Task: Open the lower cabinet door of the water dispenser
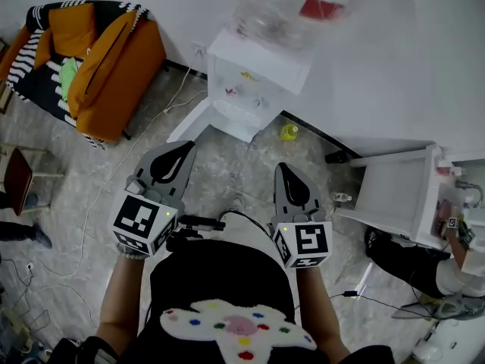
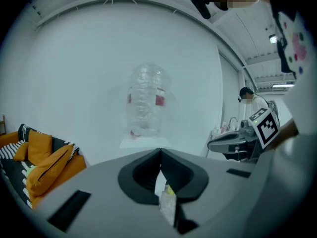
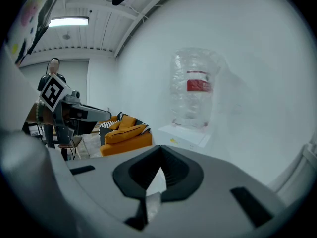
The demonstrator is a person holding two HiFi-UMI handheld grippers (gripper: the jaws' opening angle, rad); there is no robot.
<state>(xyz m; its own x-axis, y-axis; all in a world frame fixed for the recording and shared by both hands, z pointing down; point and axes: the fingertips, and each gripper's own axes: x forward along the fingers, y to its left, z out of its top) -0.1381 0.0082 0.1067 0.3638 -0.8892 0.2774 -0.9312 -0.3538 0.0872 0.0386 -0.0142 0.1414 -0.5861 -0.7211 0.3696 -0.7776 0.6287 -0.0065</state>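
The white water dispenser (image 1: 256, 73) stands against the far wall with a clear bottle (image 1: 295, 6) on top. A white panel (image 1: 189, 123) slants out from its lower left towards the floor. My left gripper (image 1: 184, 149) and right gripper (image 1: 283, 169) are held side by side over the floor, well short of the dispenser, both shut and empty. In the left gripper view the jaws meet at my left gripper (image 2: 160, 155), with the bottle (image 2: 146, 103) far ahead. In the right gripper view my right gripper (image 3: 161, 151) is closed, and the bottle (image 3: 194, 88) stands up and to the right of it.
An orange sofa (image 1: 98, 59) with a striped cushion sits at the left. Cables run over the marble floor. A small yellow object (image 1: 288, 133) lies by the wall. At the right are an open white cabinet (image 1: 394, 192) and a crouching person (image 1: 424, 264).
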